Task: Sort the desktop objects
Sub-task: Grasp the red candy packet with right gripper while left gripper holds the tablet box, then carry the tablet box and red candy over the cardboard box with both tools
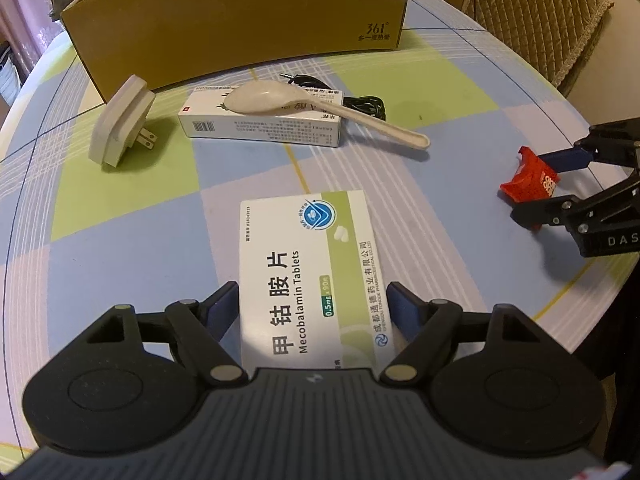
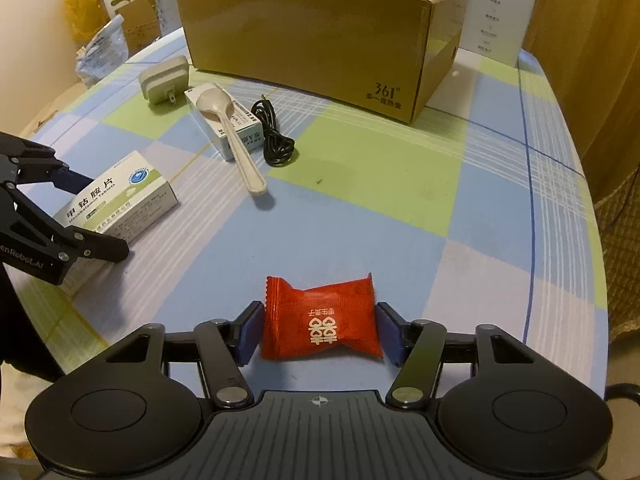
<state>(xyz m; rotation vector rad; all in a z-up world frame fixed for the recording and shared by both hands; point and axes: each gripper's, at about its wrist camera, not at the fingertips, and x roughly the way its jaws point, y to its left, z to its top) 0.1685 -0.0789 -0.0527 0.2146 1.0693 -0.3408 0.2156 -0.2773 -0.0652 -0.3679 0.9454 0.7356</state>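
While your left gripper hugs the pill box, only the right view shows your right gripper squeezing the red candy on the checked tablecloth, near the cardboard box.

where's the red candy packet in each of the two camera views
Left wrist view: the candy is at the far right edge, mid-height, between the right claw's fingers.
Right wrist view: the candy is bottom centre, lying on the tablecloth between that claw's fingers.
Shared landmark: the cardboard box at the far side of the table, top of both views.
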